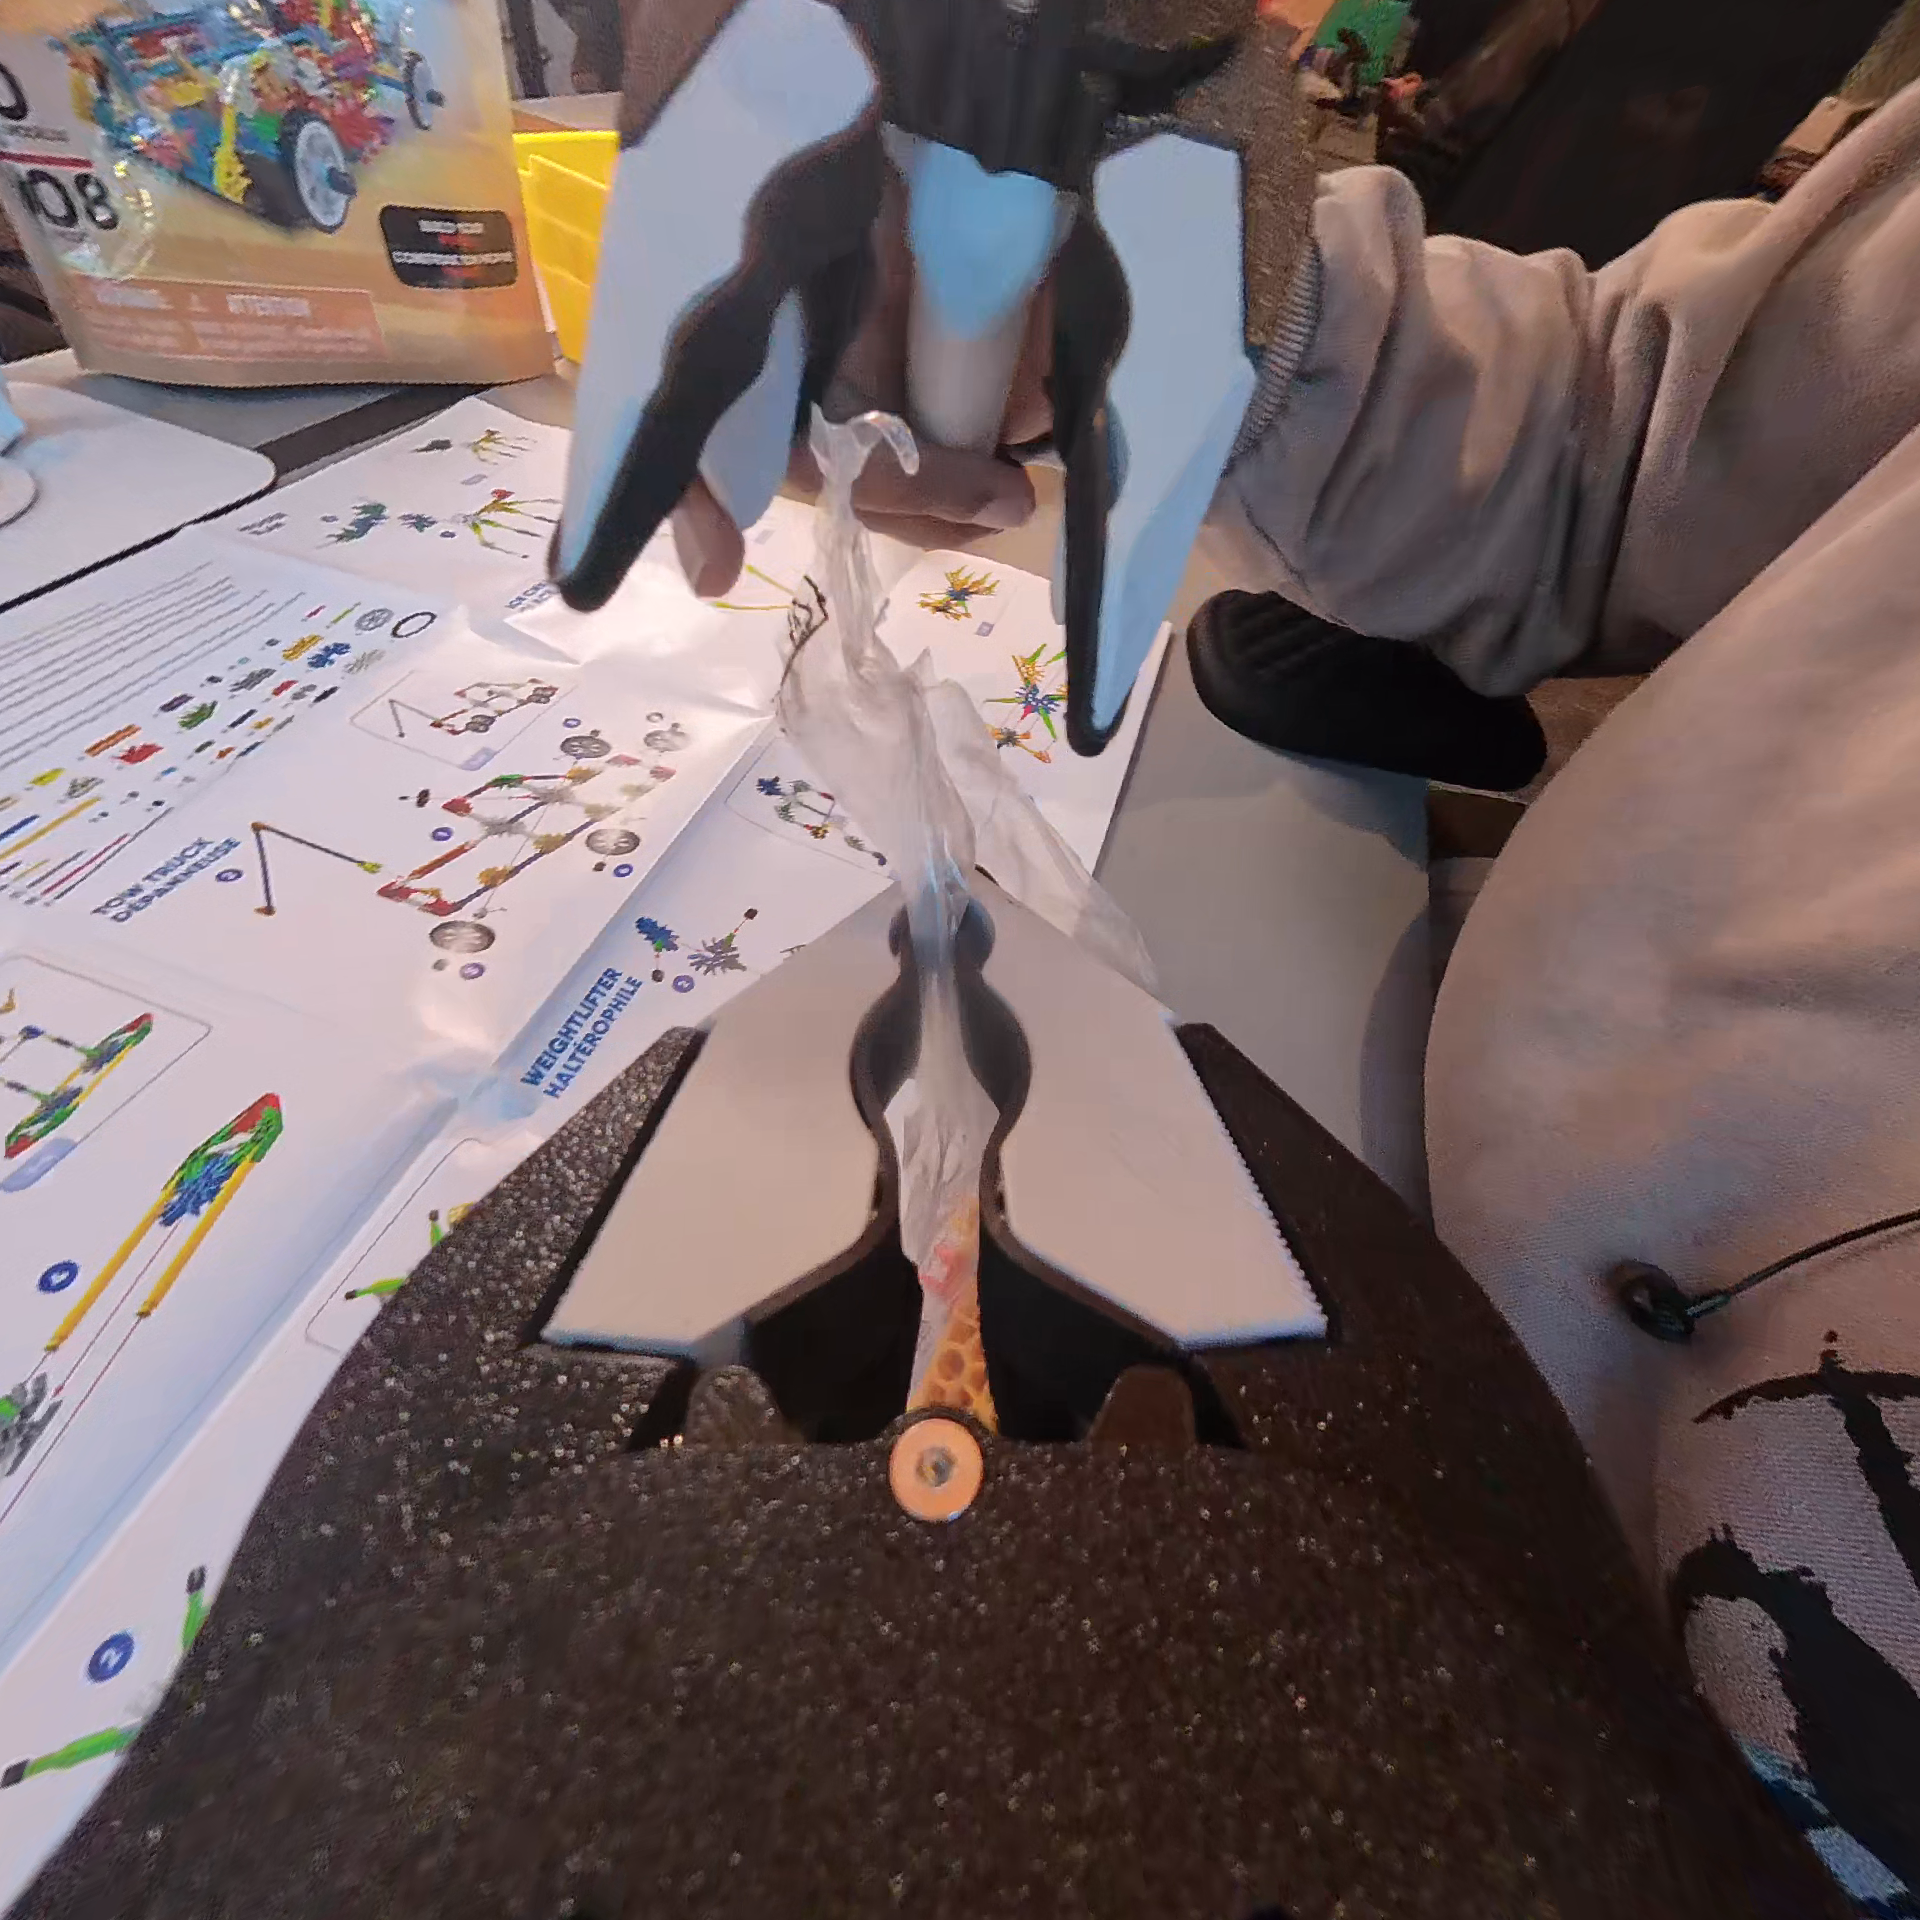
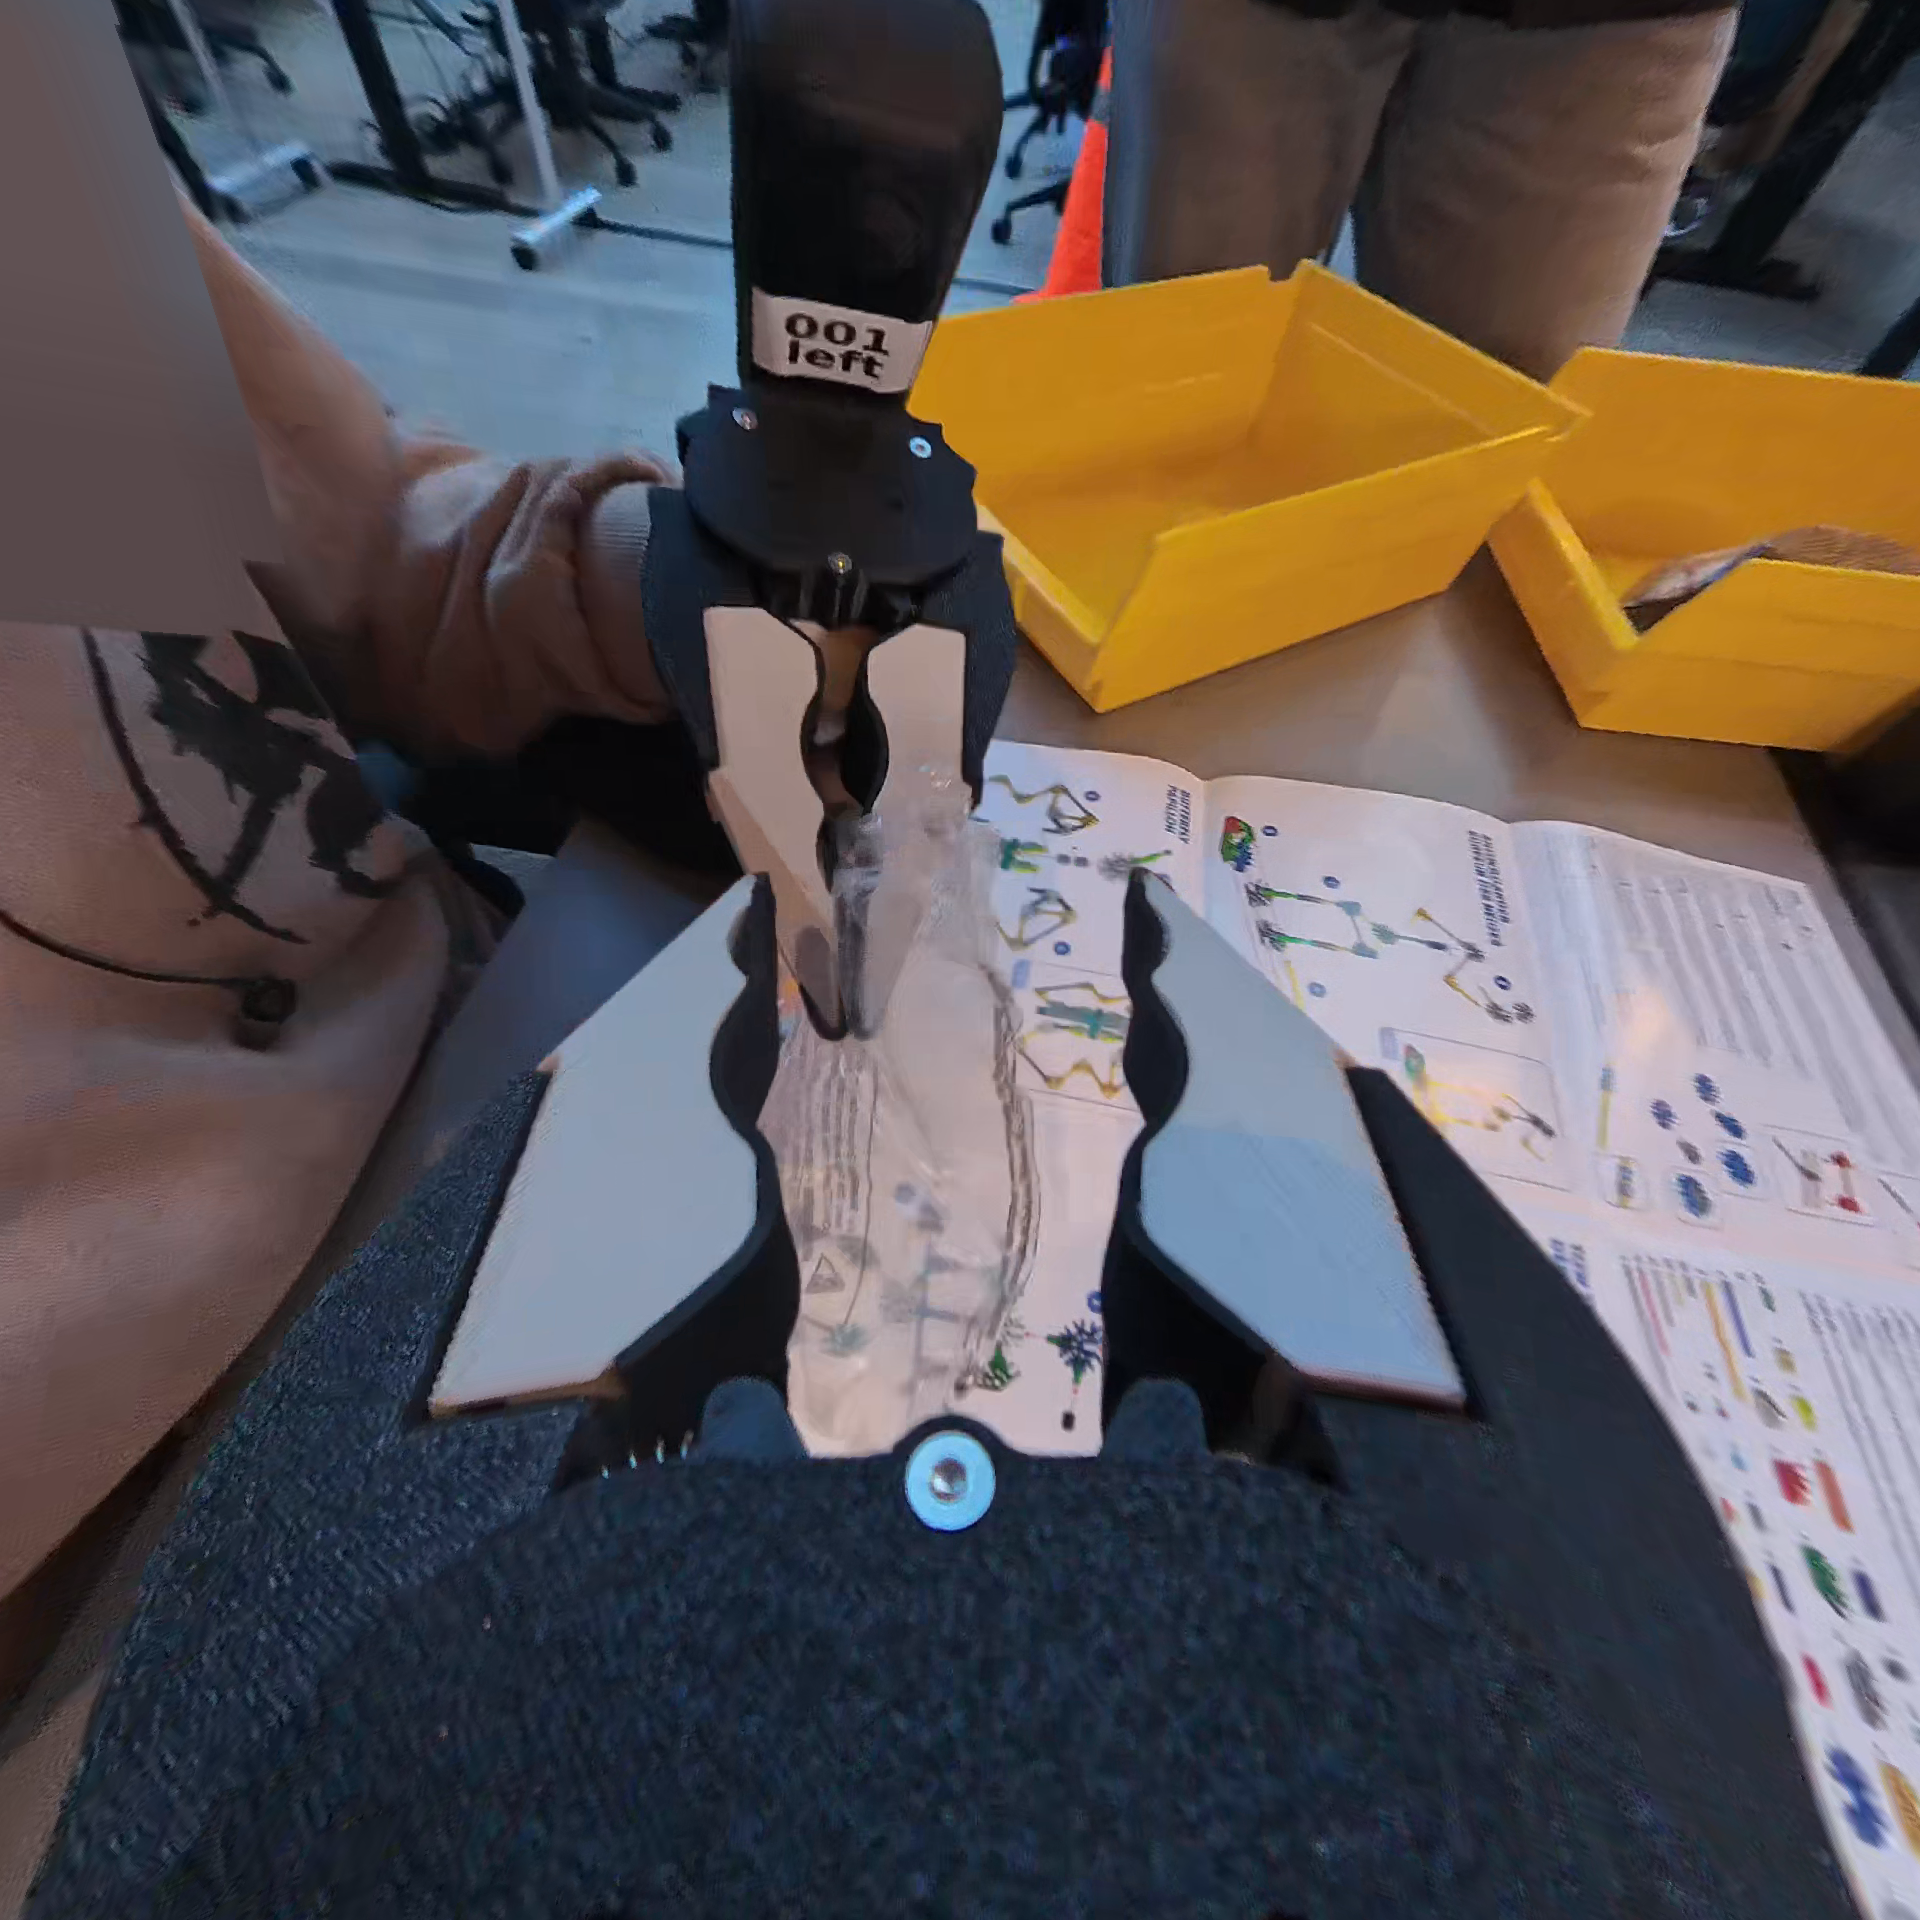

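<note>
My left gripper (image 1: 940,925) is shut on a crumpled clear plastic bag (image 1: 894,748), which runs up out of its closed fingertips. The bag's printed tail lies back between the fingers. My right gripper (image 2: 948,888) is open, and the bag (image 2: 894,1143) hangs in the gap between its two fingers without being pinched. In the right wrist view the left gripper (image 2: 836,1013) points toward the camera from above, shut on the bag's top. In the left wrist view the right gripper (image 1: 831,665) faces me, open around the bag's far end.
An unfolded instruction sheet (image 1: 312,779) covers the table (image 2: 1403,686) under both grippers. Two yellow bins (image 2: 1195,582) (image 2: 1766,665) stand at the back right. A printed toy pouch (image 1: 291,208) stands at the back left. A person's beige sleeves (image 1: 1507,436) are close by. The grippers' ends are close to 5 cm from one another.
</note>
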Available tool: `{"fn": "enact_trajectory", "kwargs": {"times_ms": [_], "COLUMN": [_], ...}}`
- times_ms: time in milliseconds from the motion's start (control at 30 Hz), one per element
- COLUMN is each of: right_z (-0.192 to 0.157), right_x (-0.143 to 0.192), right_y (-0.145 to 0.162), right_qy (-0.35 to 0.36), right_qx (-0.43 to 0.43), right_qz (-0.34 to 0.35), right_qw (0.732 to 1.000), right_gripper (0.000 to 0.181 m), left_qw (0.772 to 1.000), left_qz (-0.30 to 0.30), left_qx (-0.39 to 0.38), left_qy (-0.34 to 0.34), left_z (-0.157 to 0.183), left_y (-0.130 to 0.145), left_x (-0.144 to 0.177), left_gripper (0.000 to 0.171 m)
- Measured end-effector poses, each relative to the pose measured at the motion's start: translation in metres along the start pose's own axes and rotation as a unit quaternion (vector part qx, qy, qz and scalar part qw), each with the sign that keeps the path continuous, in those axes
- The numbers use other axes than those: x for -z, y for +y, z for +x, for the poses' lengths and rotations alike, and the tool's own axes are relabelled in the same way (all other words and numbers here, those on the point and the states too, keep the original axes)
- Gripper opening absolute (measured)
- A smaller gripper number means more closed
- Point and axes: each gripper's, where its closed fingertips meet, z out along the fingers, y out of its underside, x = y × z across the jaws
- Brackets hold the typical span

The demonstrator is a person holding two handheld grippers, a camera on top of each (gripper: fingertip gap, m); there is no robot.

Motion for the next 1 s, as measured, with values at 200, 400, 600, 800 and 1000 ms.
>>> {"fn": "enact_trajectory", "kwargs": {"times_ms": [200,400,600,800,1000], "right_z": [-0.015,-0.024,-0.018,-0.018,-0.018], "right_x": [-0.002,0.003,0.014,0.006,-0.014], "right_y": [0.008,0.017,0.031,0.049,0.066], "right_qy": [-0.042,-0.011,0.047,0.112,0.160], "right_qx": [-0.020,-0.050,-0.060,-0.044,-0.012], "right_qz": [-0.002,0.024,0.023,-0.022,-0.063], "right_qw": [0.999,0.998,0.997,0.992,0.985], "right_gripper": [0.000,0.000,0.000,0.000,0.000], "left_qw": [1.000,0.999,0.999,0.993,0.992], "left_qz": [0.006,0.042,0.012,-0.019,-0.043], "left_qx": [0.007,0.003,-0.050,-0.110,-0.117], "left_qy": [-0.001,0.007,-0.014,-0.038,0.004], "left_z": [0.003,0.005,0.011,0.016,0.031], "left_y": [0.005,-0.011,-0.008,0.003,0.017], "left_x": [0.005,0.001,-0.017,-0.026,-0.035], "left_gripper": [0.004,0.027,0.000,0.000,0.000]}}
